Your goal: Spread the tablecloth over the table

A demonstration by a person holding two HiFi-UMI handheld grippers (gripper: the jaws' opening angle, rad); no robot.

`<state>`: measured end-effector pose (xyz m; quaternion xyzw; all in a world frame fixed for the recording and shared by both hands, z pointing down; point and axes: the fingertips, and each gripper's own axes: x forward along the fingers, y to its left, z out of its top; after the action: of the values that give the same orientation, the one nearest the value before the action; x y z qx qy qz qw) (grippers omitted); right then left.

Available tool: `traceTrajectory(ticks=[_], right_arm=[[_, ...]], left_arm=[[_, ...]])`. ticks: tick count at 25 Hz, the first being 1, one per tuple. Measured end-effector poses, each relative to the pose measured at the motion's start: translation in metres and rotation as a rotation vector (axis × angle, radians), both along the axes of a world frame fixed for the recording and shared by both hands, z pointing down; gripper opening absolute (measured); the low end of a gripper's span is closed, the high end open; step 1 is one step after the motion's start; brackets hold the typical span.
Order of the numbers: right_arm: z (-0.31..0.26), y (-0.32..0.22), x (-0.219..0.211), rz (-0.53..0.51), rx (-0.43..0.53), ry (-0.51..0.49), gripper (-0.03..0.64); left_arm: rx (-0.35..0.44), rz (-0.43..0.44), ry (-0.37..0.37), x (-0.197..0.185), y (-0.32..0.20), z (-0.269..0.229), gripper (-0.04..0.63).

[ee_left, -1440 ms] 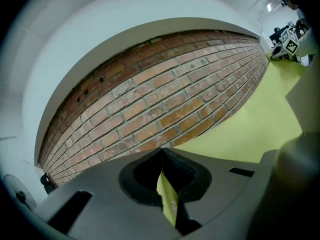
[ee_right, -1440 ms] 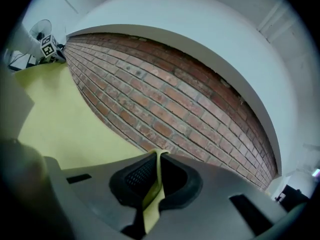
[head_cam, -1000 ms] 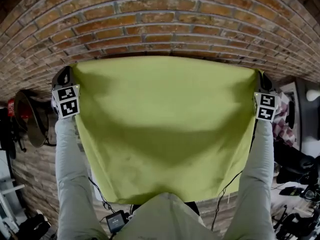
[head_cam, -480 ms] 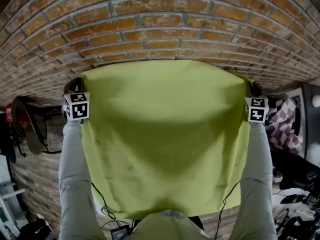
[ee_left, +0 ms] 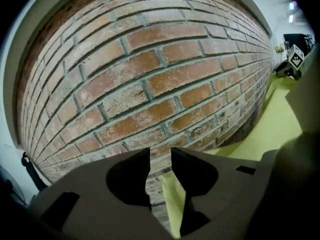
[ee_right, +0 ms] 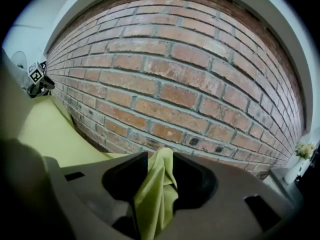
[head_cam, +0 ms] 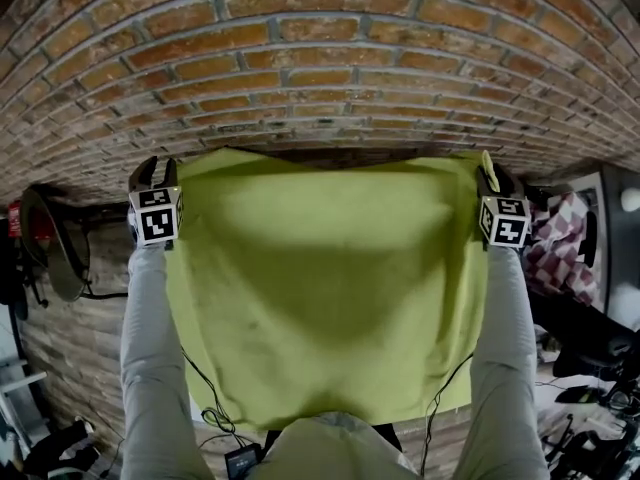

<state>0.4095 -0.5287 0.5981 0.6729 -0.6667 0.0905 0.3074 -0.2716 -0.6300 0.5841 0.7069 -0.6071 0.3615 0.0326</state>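
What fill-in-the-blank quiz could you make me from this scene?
Behind the tablecloth stands a wall of ____.
The left gripper and right gripper each stand at a far ____ of the tablecloth.
The person's sleeves are ____.
Missing: brick; corner; grey.
Both grippers' jaws have just been opening, tablecloth between them.

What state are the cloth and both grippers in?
cloth: spread out flat, far corners between the grippers' jaws.
left gripper: open, jaws just opened; cloth corner hangs loose between them.
right gripper: open, jaws just opened; bunched cloth corner between them.
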Motion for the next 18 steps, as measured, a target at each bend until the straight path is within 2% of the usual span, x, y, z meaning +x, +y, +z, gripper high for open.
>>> traceTrajectory(ticks=[5, 9, 13, 18], right_arm=[[-0.027, 0.039, -0.007, -0.022, 0.03, -0.034, 0.141], [-0.04, 0.099, -0.011, -0.019, 0.026, -0.068, 0.141], [-0.051, 0.168, -0.018, -0.008, 0.036, -0.109, 0.141], [-0.05, 0.258, -0.032, 0.002, 0.03, -0.166, 0.141]], left_arm=[[0.034, -0.004, 0.055, 0.01, 0.039, -0.028, 0.135], [0.05, 0.015, 0.081, 0.027, 0.092, -0.051, 0.135], [0.079, 0.048, 0.11, 0.058, 0.15, -0.078, 0.134], [0.095, 0.115, 0.163, 0.116, 0.231, -0.095, 0.133]])
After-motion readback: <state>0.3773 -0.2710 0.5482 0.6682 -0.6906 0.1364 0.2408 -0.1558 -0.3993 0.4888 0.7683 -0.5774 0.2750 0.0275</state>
